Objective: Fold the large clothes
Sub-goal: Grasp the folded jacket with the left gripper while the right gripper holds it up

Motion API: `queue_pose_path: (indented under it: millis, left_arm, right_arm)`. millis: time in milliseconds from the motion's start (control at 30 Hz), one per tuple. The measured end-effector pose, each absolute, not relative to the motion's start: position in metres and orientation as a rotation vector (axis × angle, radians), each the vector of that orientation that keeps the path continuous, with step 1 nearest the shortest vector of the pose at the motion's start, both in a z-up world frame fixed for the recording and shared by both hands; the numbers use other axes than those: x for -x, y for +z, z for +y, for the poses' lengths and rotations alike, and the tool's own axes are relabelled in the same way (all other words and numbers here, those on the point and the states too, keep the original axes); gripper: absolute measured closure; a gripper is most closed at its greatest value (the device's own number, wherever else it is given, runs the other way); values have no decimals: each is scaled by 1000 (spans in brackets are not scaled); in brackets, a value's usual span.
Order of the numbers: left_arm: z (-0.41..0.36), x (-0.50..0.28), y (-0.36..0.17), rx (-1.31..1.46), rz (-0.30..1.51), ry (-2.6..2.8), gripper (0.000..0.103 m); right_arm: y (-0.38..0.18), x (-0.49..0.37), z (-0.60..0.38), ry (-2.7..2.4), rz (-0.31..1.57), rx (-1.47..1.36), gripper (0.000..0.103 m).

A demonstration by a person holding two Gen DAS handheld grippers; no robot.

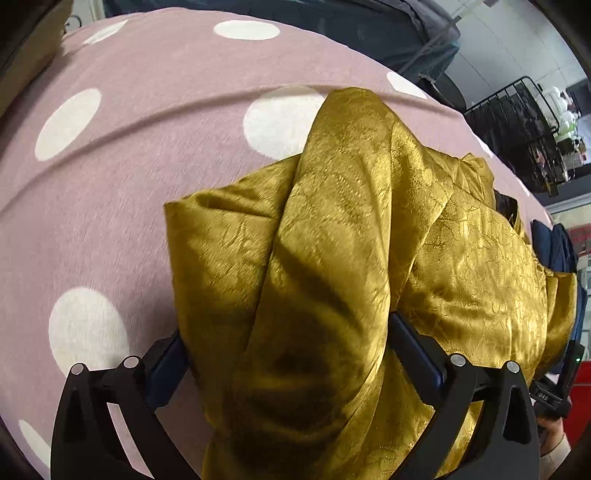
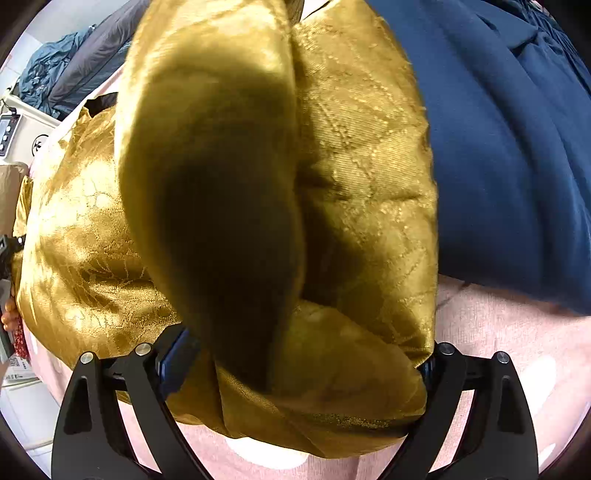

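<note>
A shiny golden-yellow patterned garment [image 1: 351, 240] lies bunched on a pink bedsheet with white dots [image 1: 129, 147]. My left gripper [image 1: 288, 332] has a thick fold of the garment between its fingers, and the cloth drapes over them toward the camera. My right gripper [image 2: 303, 354] likewise has a bulky fold of the same garment [image 2: 258, 184] between its fingers, with the cloth hanging close to the lens. Both sets of fingertips are mostly hidden by cloth. The other gripper shows at the right edge of the left wrist view [image 1: 561, 373].
A dark blue garment [image 2: 509, 147] lies on the sheet to the right of the yellow one. Dark bedding [image 1: 388, 33] is piled beyond the bed's far edge. A black metal rack [image 1: 524, 122] stands at the far right. A white appliance [image 2: 22, 136] stands at left.
</note>
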State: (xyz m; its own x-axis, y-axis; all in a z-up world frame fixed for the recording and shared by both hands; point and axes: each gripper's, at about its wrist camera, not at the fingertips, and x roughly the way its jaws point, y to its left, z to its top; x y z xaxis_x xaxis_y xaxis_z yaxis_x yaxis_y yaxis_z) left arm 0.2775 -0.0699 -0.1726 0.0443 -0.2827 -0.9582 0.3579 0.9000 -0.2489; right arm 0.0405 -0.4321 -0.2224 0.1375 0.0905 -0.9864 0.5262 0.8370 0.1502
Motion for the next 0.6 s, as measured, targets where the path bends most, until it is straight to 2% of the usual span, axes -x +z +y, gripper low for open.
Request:
queue_pose_path:
  millis: [200,300,400,467,533,600]
  left_arm:
    - [-79,-281,-173,-92,1433,-478,6]
    - [-81,-281,-171,-92,1428,-482,13]
    - [-83,-276,-165,-106,1418,-483,24]
    - [-86,-273,-161,-122,1409,-489,36]
    - [-89,-269,-157,-127,1404,-488,46]
    - [-92,-264,-152,-135,1397,-488,55]
  right_arm:
    - [-230,-61,-430,-347,1436,-513,11]
    - [-230,-66,-431,-345,1436,-511,11]
    - [-229,-67,-430,-349,1432,-504,11]
    - [-227,-68,-427,-356,1430,-495,12]
    - [-225,-71,-424,-360,1426,-485,15]
    - [-221,-74,-419,-355,1417,-459,26]
